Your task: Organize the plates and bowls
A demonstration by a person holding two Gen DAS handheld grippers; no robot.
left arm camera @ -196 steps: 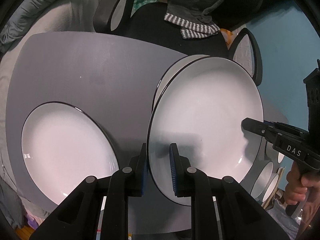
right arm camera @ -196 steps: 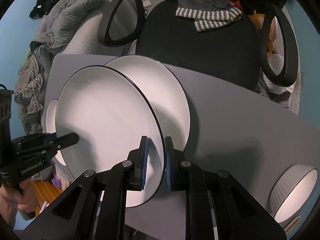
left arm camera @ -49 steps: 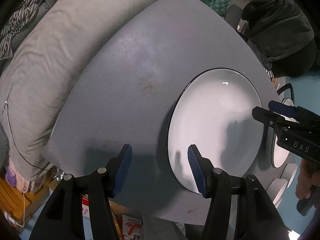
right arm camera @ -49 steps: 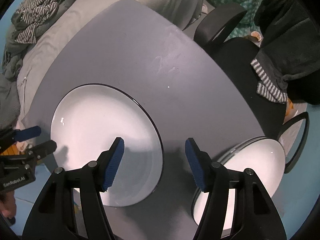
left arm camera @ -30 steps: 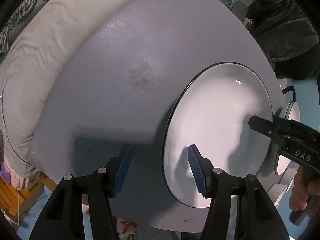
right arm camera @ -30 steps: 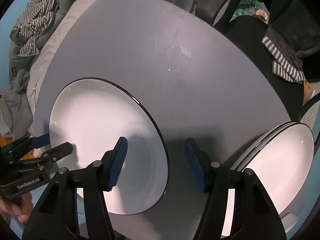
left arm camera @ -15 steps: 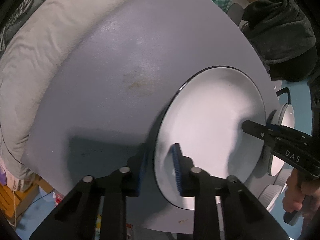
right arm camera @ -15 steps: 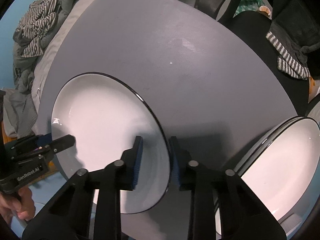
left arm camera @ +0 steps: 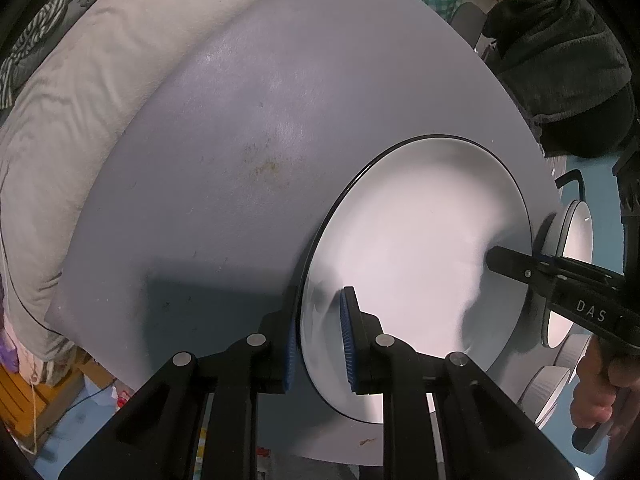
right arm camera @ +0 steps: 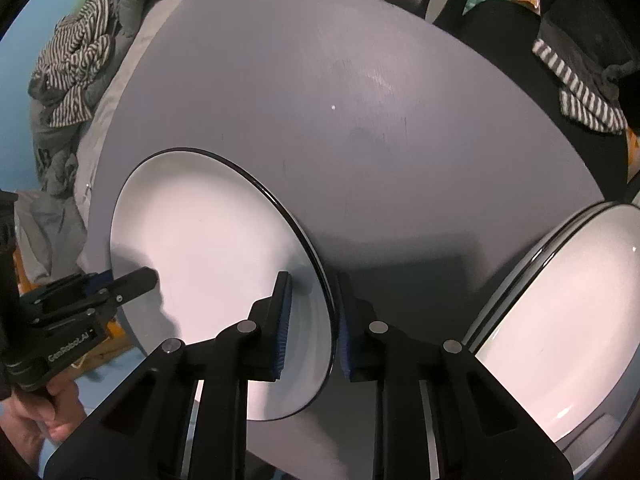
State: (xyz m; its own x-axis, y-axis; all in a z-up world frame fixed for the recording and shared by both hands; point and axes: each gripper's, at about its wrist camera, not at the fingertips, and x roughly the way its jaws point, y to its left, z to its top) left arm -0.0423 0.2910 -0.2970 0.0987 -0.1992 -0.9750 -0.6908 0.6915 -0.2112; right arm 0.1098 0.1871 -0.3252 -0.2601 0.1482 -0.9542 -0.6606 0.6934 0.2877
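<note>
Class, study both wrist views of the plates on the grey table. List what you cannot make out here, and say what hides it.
- Left view: the plate rim under the left tongs; the pads cover it.
- Right view: the plate stack count; the frame edge cuts it off.
- Left view: the bowls at the right edge; the right tongs and a hand block them.
- Both views: the underside of the held plate, which faces away.

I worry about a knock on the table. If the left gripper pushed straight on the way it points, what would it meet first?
Probably the grey table. The left gripper already has its jaws shut on the rim of the white plate and points steeply down, so the tabletop lies just beyond, though depth is unclear.
</note>
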